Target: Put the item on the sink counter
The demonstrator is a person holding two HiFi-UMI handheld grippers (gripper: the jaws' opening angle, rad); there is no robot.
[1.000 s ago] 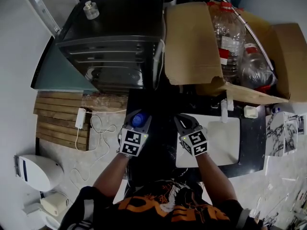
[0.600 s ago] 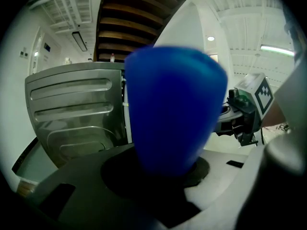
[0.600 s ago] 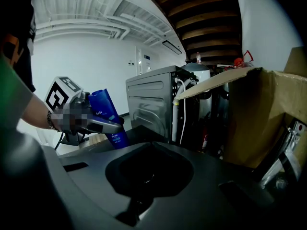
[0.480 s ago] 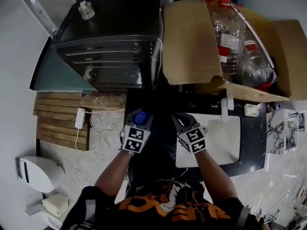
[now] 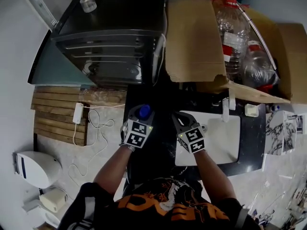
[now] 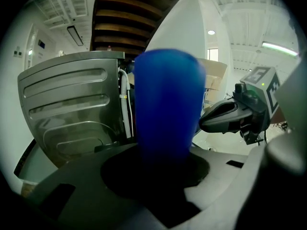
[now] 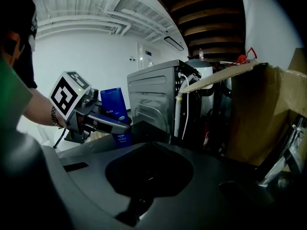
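Note:
A blue bottle (image 5: 144, 111) stands upright between the jaws of my left gripper (image 5: 140, 115), which is shut on it. In the left gripper view the bottle (image 6: 168, 109) fills the middle and hides the jaw tips. It hangs over the dark sink counter (image 5: 160, 133), left of the white sink basin (image 5: 218, 138). My right gripper (image 5: 182, 121) hovers beside it over the basin's left edge, shut with nothing held. The right gripper view shows the bottle (image 7: 114, 110) in the left gripper (image 7: 96, 119) from the side.
A black appliance (image 5: 115, 37) stands behind the counter. To its right is an open cardboard box (image 5: 194, 42) with large plastic bottles (image 5: 235, 28). A faucet (image 5: 231, 104) sits at the basin's back. Wooden slats (image 5: 53, 121) and a white charger with cable (image 5: 78, 114) lie on the floor at the left.
Both grippers have moved a little forward over the counter. The left one carried the blue bottle slightly to the right. The grip on it is unchanged.

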